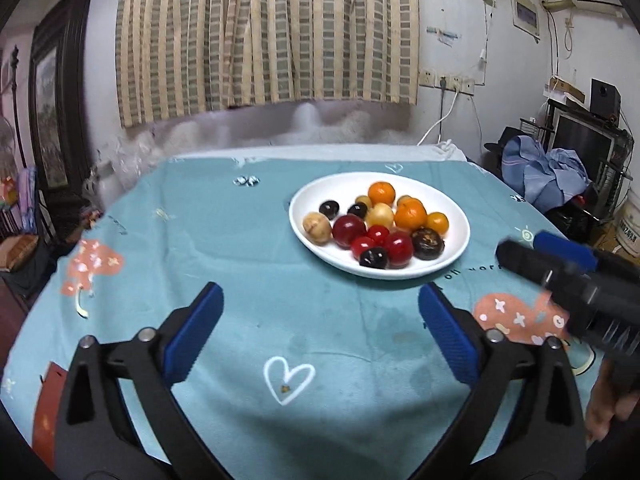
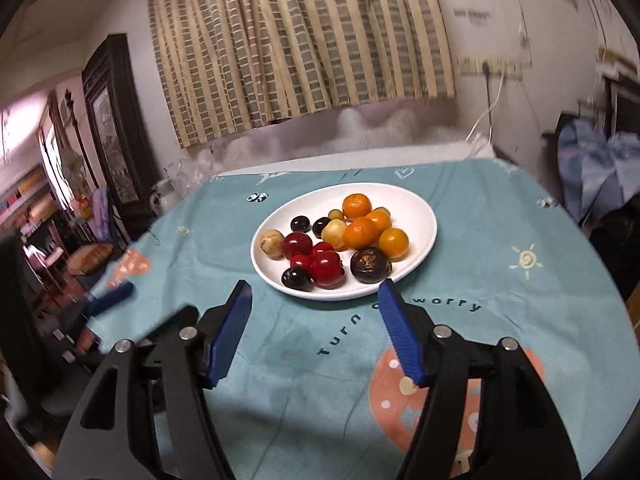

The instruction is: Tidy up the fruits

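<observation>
Left claw [image 1: 320, 312], right claw [image 2: 314, 312]: black plastic arms, ribbed blue pads [image 1: 196, 334], silver pivot screws.

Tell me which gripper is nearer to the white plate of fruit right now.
Right. The right gripper hangs open just short of the white plate, its fingertips near the front rim. The left gripper, also open, sits farther back, with bare tablecloth between it and the plate.

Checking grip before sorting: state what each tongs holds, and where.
Nothing. Left tongs and right tongs are both open and empty; all fruit lies on the plate.
</observation>
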